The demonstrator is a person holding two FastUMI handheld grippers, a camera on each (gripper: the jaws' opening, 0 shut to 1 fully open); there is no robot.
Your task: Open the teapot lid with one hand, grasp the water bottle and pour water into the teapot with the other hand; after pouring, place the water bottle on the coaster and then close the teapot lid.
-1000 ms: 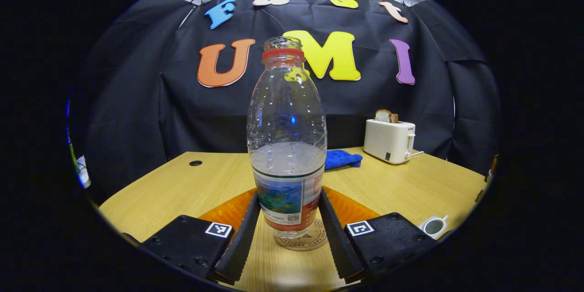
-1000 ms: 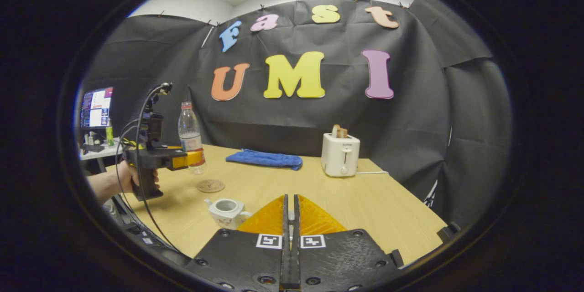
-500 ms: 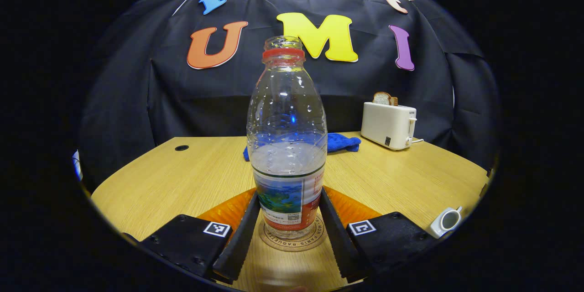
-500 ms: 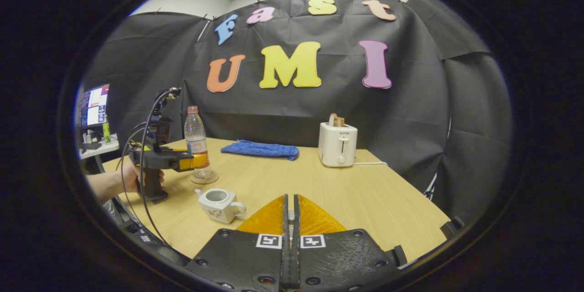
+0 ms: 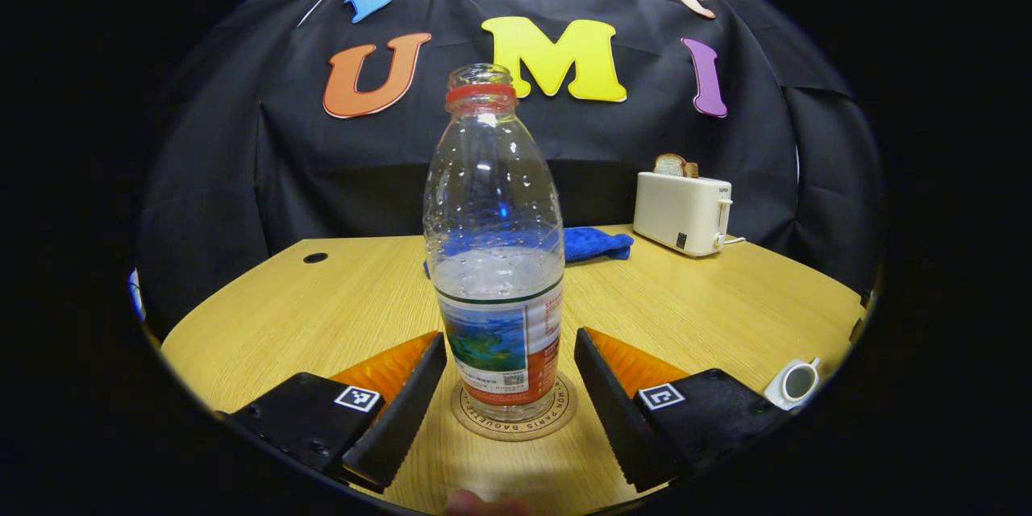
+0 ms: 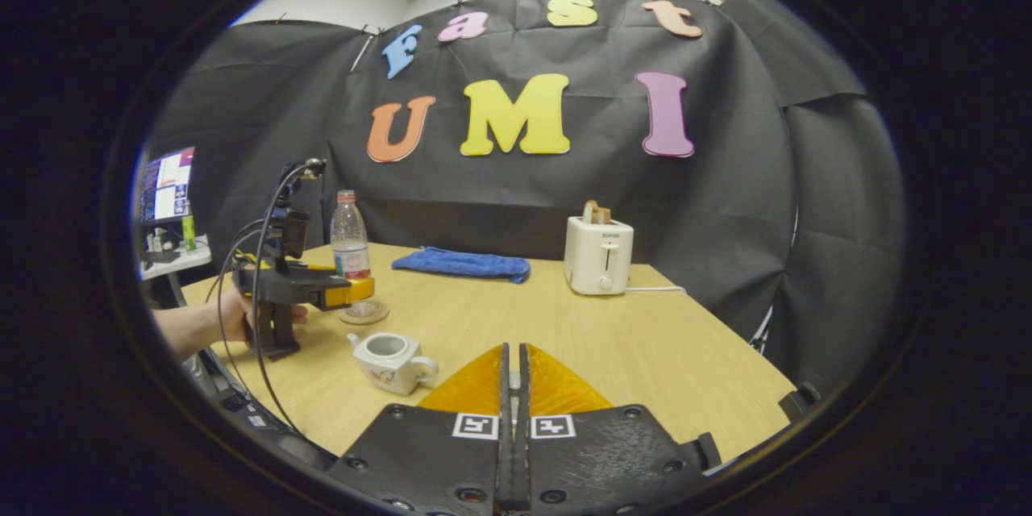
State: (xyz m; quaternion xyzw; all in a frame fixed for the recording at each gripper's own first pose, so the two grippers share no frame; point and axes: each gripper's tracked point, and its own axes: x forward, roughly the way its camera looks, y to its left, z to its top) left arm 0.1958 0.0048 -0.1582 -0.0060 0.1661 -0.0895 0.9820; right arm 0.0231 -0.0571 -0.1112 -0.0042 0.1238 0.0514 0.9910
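Observation:
The clear water bottle [image 5: 493, 258], capless with a red neck ring and partly full, stands upright on the round coaster [image 5: 516, 423]. My left gripper [image 5: 509, 339] is open, and its fingers stand apart from the bottle on both sides. The white teapot [image 5: 794, 381] sits lidless at the right edge. In the right gripper view, the bottle [image 6: 349, 234], coaster [image 6: 367, 314], left gripper [image 6: 359, 290] and open teapot [image 6: 391, 359] are at the left. My right gripper [image 6: 513, 355] is shut above the table, with a thin pale sliver of the lid between its fingers.
A white toaster [image 5: 681, 214] with bread stands at the back right of the wooden table [image 6: 645, 355], with a blue cloth [image 5: 592, 243] beside it. A person's hand [image 6: 201, 322] holds the left gripper's handle. A monitor [image 6: 165, 185] stands beyond the table's left edge.
The bottle came down onto the coaster and my left gripper opened, letting it go. The right gripper stayed shut and barely moved.

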